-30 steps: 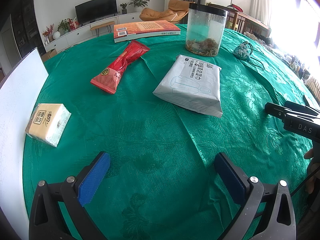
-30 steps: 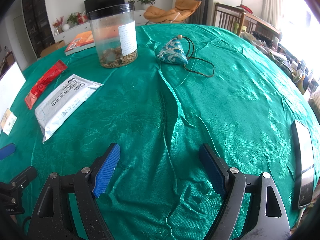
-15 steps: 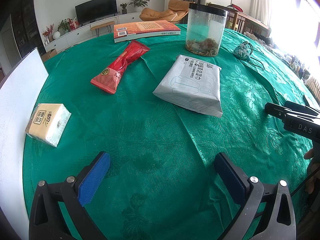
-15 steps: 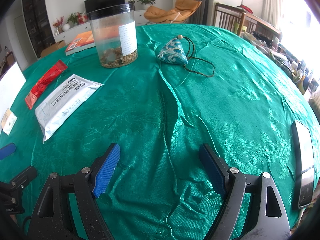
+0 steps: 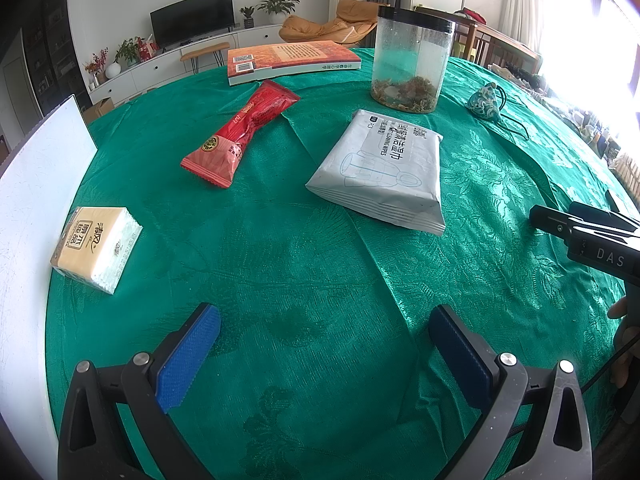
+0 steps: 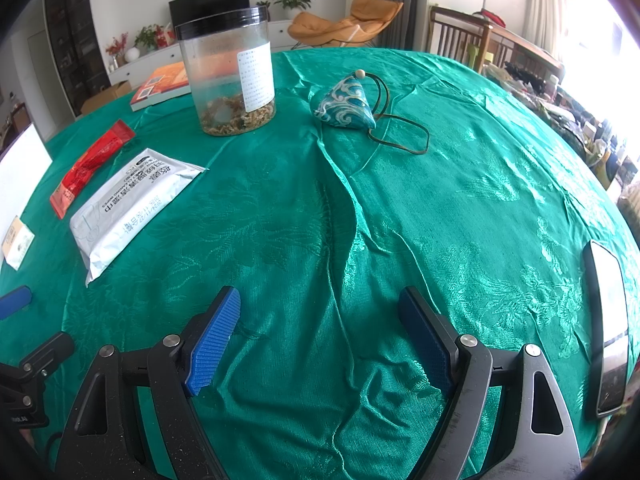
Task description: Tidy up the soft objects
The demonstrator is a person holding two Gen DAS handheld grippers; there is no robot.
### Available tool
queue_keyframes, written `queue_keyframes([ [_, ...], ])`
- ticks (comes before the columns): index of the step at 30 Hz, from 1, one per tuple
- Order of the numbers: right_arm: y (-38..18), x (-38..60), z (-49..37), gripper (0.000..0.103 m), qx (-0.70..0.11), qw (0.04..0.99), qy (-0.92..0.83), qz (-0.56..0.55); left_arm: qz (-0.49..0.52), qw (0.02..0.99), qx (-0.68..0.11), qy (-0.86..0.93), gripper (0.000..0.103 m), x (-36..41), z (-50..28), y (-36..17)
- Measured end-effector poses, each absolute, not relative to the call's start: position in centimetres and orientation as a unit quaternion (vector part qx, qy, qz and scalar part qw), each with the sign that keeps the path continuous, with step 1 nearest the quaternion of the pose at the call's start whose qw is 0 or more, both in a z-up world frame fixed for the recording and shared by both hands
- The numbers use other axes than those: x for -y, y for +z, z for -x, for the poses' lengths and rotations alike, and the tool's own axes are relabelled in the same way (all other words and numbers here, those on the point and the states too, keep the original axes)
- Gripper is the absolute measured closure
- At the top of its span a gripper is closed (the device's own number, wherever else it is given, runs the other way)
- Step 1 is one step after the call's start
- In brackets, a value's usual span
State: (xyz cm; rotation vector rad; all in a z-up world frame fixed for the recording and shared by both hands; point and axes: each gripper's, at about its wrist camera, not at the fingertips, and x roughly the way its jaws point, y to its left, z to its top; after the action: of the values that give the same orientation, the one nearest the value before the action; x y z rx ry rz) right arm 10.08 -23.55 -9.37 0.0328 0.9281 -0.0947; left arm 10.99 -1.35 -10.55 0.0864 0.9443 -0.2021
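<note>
Nothing is changing since a second ago, honestly: both grippers are sitting exactly where they were and every item is staying put.

The left gripper (image 5: 324, 354) is hovering low over the green tablecloth (image 5: 304, 280) with its jaws spread wide and nothing between them. The right gripper (image 6: 318, 340) is doing the same thing, jaws spread, just bare cloth underneath.

Taking the grey wet wipes pack (image 5: 384, 172) as the reference point: it's lying flat near the middle of the surface, well ahead of the left gripper. The red snack packet (image 5: 244, 132) is lying to its left, a bit further back. The small tissue pack (image 5: 96, 248) is sitting well to its left and nearer the gripper, just beside a white board (image 5: 28, 200) that's standing along that edge. Right behind the wipes, a clear jar with a black lid (image 5: 412, 64) is standing upright with some dried stuff in the bottom. To the wipes' right and back, a blue patterned pouch (image 6: 344, 106) is resting with its cord trailing loose. An orange book (image 5: 292, 60) is lying far behind the wipes at the back edge. A phone (image 6: 606, 320) is lying far off to the wipes' right, at the near edge.

Beyond the surface there's a TV (image 5: 192, 18), plants and an orange lounge chair (image 5: 340, 24).
</note>
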Motion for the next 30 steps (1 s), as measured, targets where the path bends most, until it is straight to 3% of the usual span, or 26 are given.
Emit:
queue_keyframes([
  [16,-9.4,23.5,-10.1,0.019,-0.447,0.893,-0.046,-0.016,-0.043,0.872,-0.473,-0.119,0.000,1.0,-11.7,-10.2],
  [22,-9.4,23.5,-10.1,0.018,-0.448,0.893,-0.044,-0.016,0.027,0.889,-0.444,-0.107,0.000,-2.8,-16.0,-5.1],
  [26,-9.4,23.5,-10.1,0.018,-0.448,0.893,-0.043,-0.016,0.000,0.888,-0.452,-0.087,0.001,-3.4,-21.5,-3.8],
  [30,-9.4,23.4,-10.2,0.018,-0.448,0.893,-0.042,-0.015,-0.041,0.867,-0.489,-0.092,0.018,-2.1,-26.1,-5.1],
])
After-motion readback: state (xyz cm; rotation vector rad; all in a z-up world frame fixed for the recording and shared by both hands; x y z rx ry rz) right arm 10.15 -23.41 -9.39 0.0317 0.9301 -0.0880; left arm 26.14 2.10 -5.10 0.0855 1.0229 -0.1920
